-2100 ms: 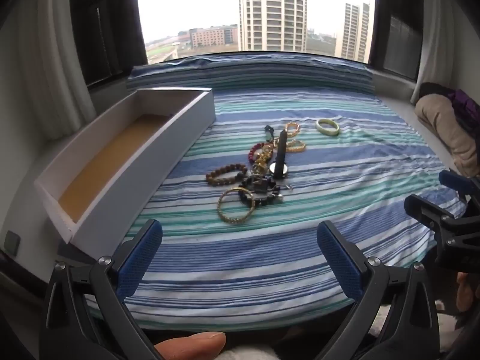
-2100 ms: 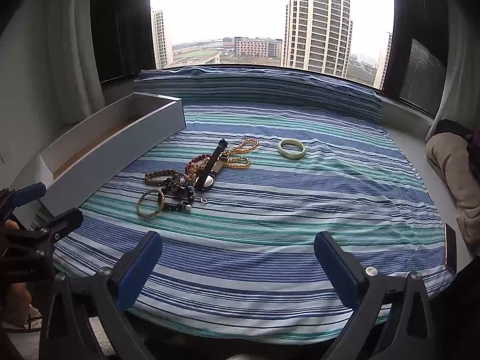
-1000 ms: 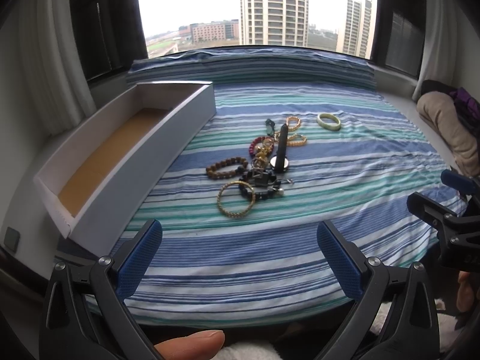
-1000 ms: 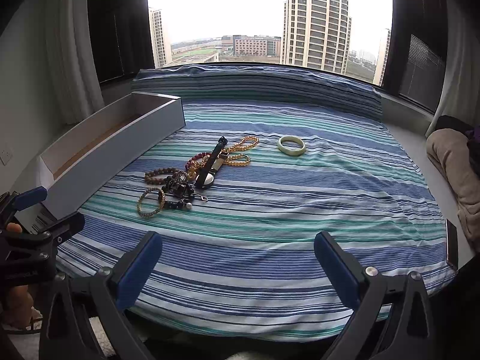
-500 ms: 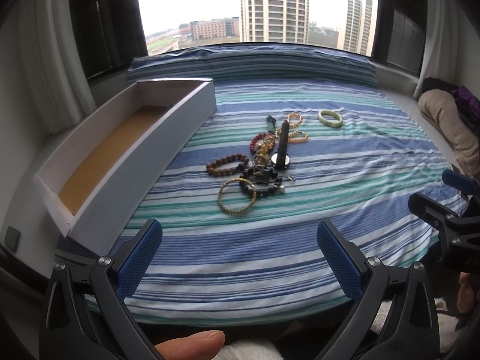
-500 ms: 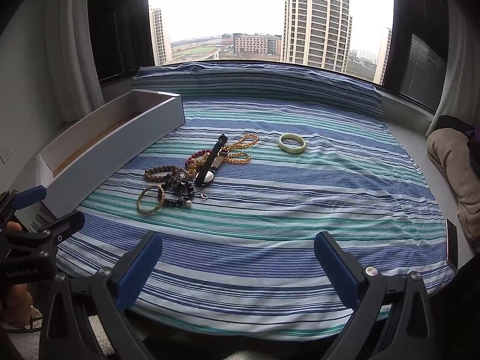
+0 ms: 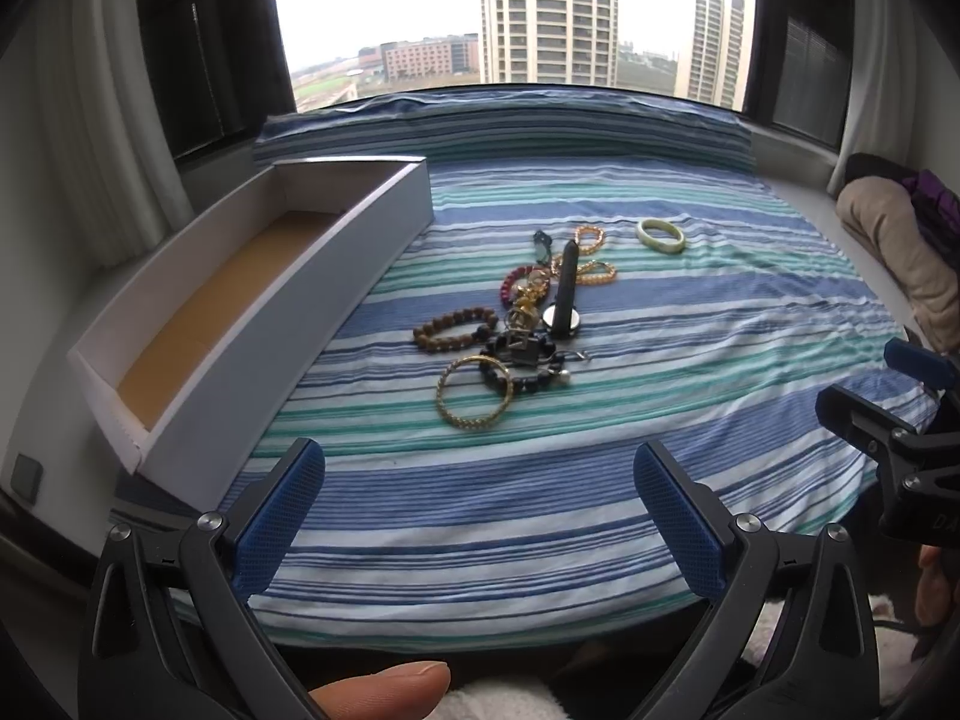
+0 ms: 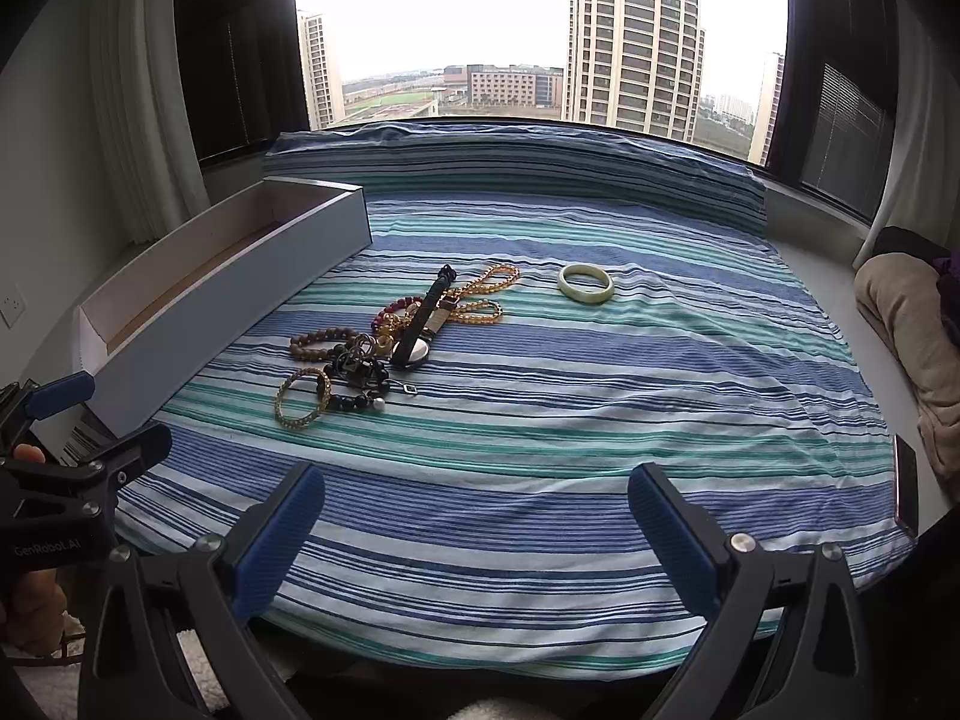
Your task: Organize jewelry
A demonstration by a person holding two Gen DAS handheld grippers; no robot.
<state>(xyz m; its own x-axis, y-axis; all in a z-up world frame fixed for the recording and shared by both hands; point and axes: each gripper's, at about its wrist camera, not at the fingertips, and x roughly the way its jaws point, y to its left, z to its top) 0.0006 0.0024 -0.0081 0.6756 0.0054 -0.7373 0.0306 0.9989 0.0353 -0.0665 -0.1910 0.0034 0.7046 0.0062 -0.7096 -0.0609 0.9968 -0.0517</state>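
Well, from the left wrist view, the left gripper (image 7: pixel 478 501) hangs wide open and empty over the near edge of the bed (image 7: pixel 690 324), well short of the jewelry heap (image 7: pixel 522 318) lying mid-bed on the striped sheet. The long white box (image 7: pixel 336 276) sits to the left of the heap, open-topped, its long axis running away toward the window. A gold bangle (image 7: pixel 474 390) lies flat at the near edge of the heap, nearest the gripper; I judge it stiff and light, easiest pinched across its rim. The brown bead bracelet (image 7: pixel 454 329) beside it looks limp and likely to sag, so a grip on a run of beads seems wiser. The black watch (image 7: pixel 565 294) stretches its strap away from the camera, round face at the near end; I would take it across the strap. The pale jade bangle (image 7: pixel 660 235) rests apart, farther right, and probably chips if dropped

In the right wrist view, the right gripper (image 8: pixel 477 504) is likewise spread open, holding nothing, near the bed's front edge. Here the watch (image 8: pixel 420 324) slants up and to the right, the gold bangle (image 8: pixel 303 397) sits nearest left, and the jade bangle (image 8: pixel 585 282) lies flat, alone. The tangle in the middle may drag neighbours along when one piece lifts
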